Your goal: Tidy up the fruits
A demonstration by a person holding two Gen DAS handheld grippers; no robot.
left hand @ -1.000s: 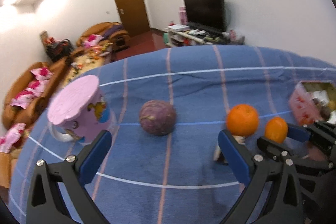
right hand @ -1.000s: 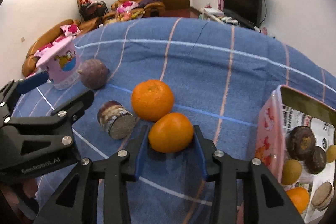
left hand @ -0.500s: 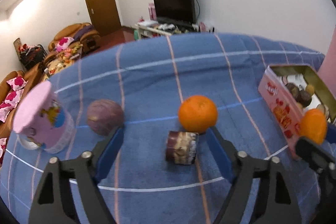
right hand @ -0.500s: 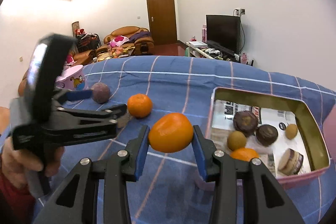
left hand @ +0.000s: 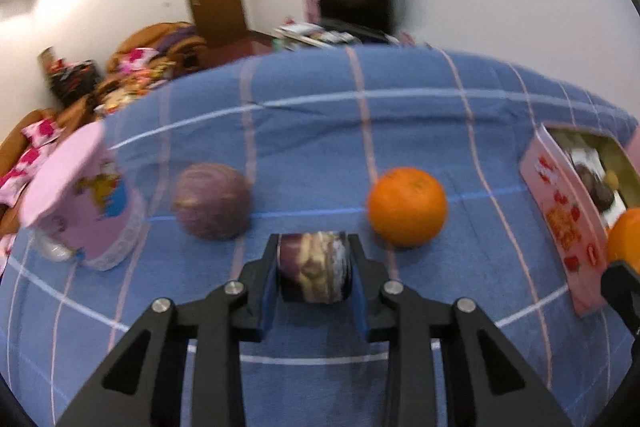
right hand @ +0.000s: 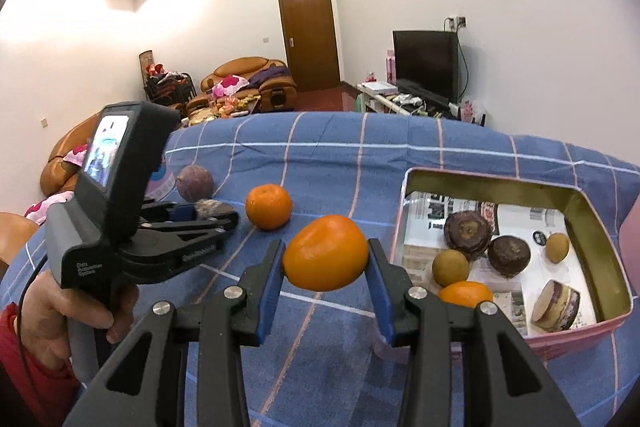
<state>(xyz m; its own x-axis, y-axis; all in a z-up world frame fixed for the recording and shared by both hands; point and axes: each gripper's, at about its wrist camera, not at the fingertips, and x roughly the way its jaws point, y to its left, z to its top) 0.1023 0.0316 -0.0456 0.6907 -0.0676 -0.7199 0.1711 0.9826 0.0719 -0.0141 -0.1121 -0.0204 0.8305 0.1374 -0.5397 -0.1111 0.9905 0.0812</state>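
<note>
My left gripper (left hand: 314, 267) is closing its jaws on a cut purple fruit piece (left hand: 314, 273) that lies on the blue checked cloth, and both pads touch its sides. A whole orange (left hand: 407, 206) sits just right of it and a round purple fruit (left hand: 212, 201) just left. My right gripper (right hand: 326, 259) is shut on a second orange (right hand: 326, 253), held above the cloth left of the pink tin (right hand: 492, 175). Several fruits lie inside the tin on paper.
A pink lidded cup (left hand: 80, 199) stands on the cloth at the far left. A hand (right hand: 52, 311) in a red sleeve holds the left gripper's handle. Beyond the cloth are sofas, a door and a television.
The left jaws went from wide open to closed around the cut fruit piece. My right gripper lifted its orange off the cloth and carried it right, toward the tin.
</note>
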